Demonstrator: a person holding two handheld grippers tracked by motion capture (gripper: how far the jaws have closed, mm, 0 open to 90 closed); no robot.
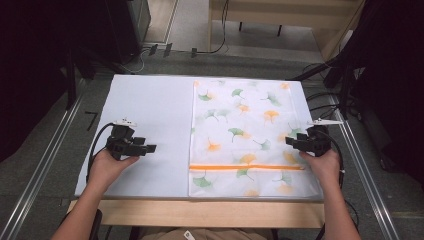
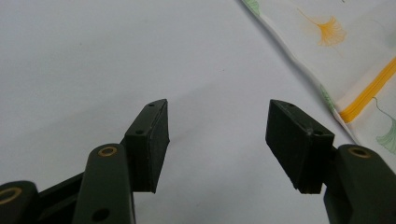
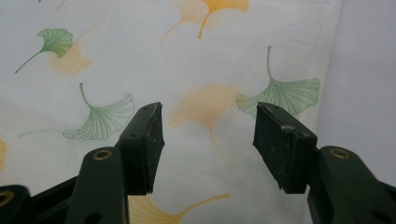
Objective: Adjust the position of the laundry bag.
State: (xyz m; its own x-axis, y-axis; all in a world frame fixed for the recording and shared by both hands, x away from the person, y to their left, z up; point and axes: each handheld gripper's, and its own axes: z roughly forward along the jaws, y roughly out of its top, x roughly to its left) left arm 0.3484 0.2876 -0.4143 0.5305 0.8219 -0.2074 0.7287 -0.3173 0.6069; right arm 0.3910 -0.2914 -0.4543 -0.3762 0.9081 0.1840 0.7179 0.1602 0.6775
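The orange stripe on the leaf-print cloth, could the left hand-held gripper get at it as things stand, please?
Probably yes: the left hand-held gripper is open over bare white table, and nothing lies between it and the orange stripe on the cloth.

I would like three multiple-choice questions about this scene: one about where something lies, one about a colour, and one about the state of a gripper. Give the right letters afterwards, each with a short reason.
1. Where does the leaf-printed cloth lie on the white table cover?
A. on its right half
B. on its left half
C. hanging off the far edge

2. What colour is the stripe across the cloth near the person?
A. blue
B. orange
C. black

3. How do the jaws of the left gripper stand?
A. shut on the cloth
B. shut on nothing
C. open, over bare table cover

Answers:
1. A: in the high view the cloth covers the right half, and the left half is bare.
2. B: the stripe shows orange in the high view and the left gripper view.
3. C: the left gripper view shows a wide gap between the jaws, with only white cover behind.
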